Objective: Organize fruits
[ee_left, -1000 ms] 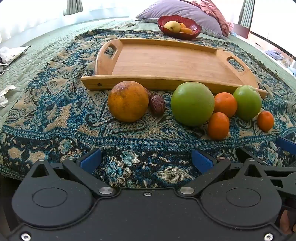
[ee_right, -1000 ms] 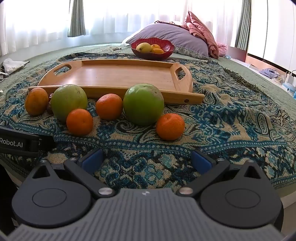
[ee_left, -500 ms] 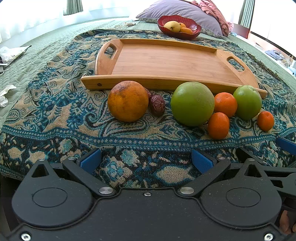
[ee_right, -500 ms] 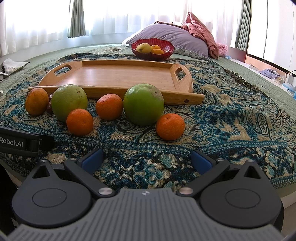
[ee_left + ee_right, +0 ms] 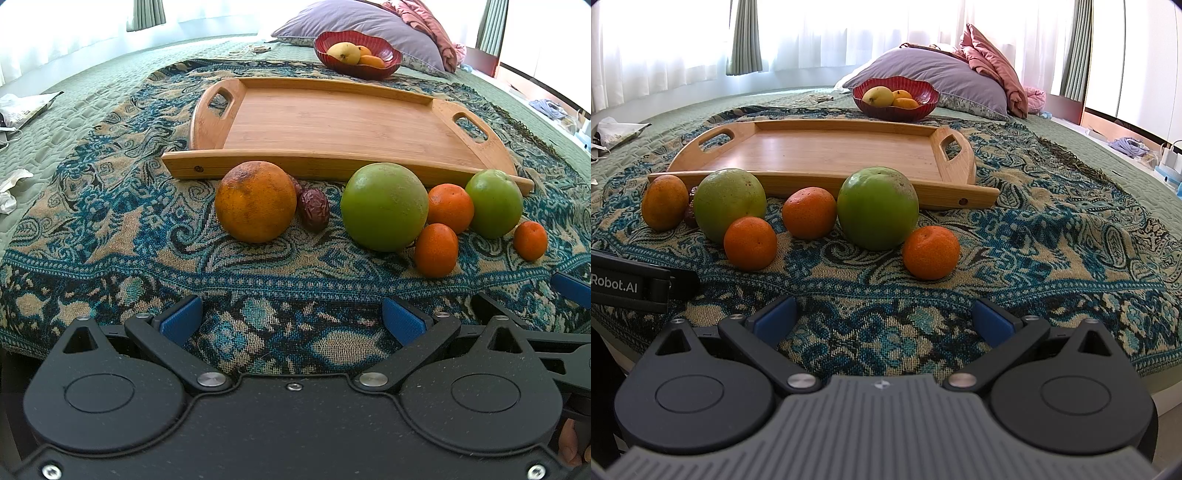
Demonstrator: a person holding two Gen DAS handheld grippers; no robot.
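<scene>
An empty wooden tray (image 5: 332, 118) (image 5: 820, 147) lies on a patterned blue cloth. In front of it lie a big rough orange (image 5: 255, 201) (image 5: 664, 202), a dark date (image 5: 314, 209), two green fruits (image 5: 384, 206) (image 5: 494, 202) (image 5: 729, 203) (image 5: 877, 207) and three small tangerines (image 5: 436, 250) (image 5: 450, 208) (image 5: 530, 240) (image 5: 750, 243) (image 5: 809, 212) (image 5: 931, 252). My left gripper (image 5: 291, 321) is open and empty, short of the fruit row. My right gripper (image 5: 884, 319) is open and empty, near the cloth's front edge.
A red bowl (image 5: 357, 55) (image 5: 896, 96) with yellow and orange fruit stands behind the tray, before a purple pillow (image 5: 934, 81). Paper scraps (image 5: 22, 110) lie at the far left of the green bedspread. The left gripper's body (image 5: 628, 282) shows at the right view's left edge.
</scene>
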